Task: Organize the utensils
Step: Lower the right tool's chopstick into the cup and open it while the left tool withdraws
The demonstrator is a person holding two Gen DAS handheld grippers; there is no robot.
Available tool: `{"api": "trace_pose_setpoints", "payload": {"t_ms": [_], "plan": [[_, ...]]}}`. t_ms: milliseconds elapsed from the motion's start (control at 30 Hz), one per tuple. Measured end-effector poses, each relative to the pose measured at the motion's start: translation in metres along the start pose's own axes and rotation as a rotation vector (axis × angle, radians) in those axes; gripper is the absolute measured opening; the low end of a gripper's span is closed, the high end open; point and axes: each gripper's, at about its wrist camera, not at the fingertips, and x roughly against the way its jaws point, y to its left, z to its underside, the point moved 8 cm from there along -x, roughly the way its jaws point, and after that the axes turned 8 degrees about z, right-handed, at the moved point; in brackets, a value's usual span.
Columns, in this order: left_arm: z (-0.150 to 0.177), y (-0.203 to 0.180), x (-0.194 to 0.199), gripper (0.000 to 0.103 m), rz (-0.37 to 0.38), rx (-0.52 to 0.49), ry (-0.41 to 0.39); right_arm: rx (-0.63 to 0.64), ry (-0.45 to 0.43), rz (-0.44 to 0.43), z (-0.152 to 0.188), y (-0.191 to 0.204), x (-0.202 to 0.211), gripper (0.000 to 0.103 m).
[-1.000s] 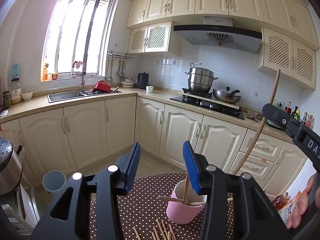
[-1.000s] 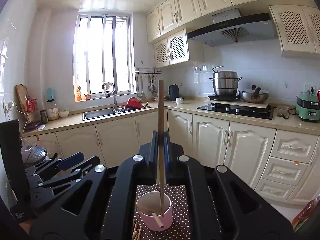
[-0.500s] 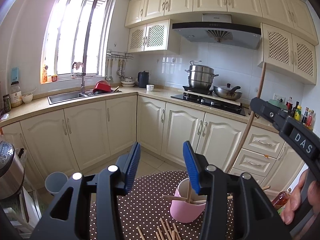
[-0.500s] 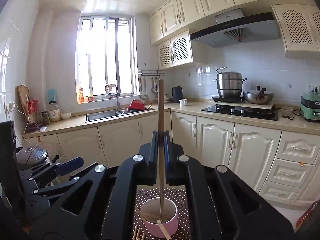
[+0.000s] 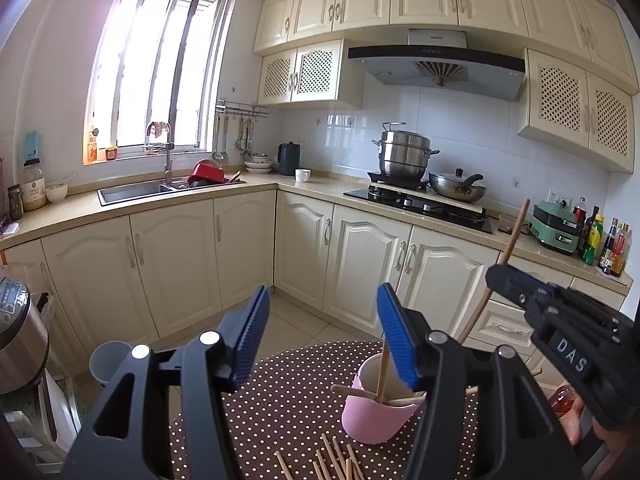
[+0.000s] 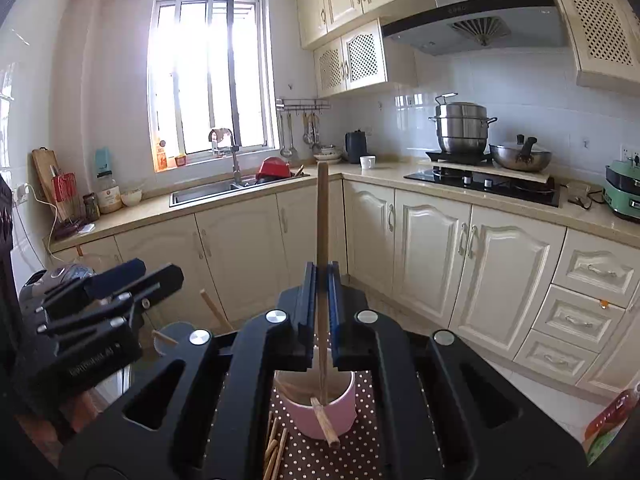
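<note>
My right gripper (image 6: 322,300) is shut on a long wooden chopstick (image 6: 322,216). It holds the stick upright with the lower end inside the pink cup (image 6: 320,412). In the left wrist view the same chopstick (image 5: 514,232) slants down from the right gripper (image 5: 496,278) into the cup (image 5: 376,420), which has other sticks lying in it and across its rim. My left gripper (image 5: 324,336) hovers just left of the cup; its jaws are opening and nothing is between its blue pads. Several loose chopsticks (image 5: 332,460) lie on the brown polka-dot tablecloth (image 5: 280,392) in front of the cup.
A rice cooker (image 5: 16,332) stands at the left edge and a grey bin (image 5: 108,364) is on the floor beyond the table. Cream cabinets (image 5: 360,260) line the far walls. A bottle (image 5: 560,398) and a person's hand sit at the right.
The right gripper has sunk with the chopstick, so its lower end is now deeper in the cup. The left gripper's jaws have spread a little wider.
</note>
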Motion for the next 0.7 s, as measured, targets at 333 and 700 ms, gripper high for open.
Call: {"api": "trace_pose_setpoints", "payload": {"t_ms": [333, 700], "plan": [[0.0, 0.005, 0.025, 0.056, -0.006, 0.002, 0.006, -0.013, 0.046, 0.016, 0.007, -0.003, 0.016, 0.007], [0.006, 0.011, 0.08, 0.056, -0.007, -0.007, -0.003, -0.021, 0.038, 0.029, 0.013, -0.002, 0.066, 0.007]]}}
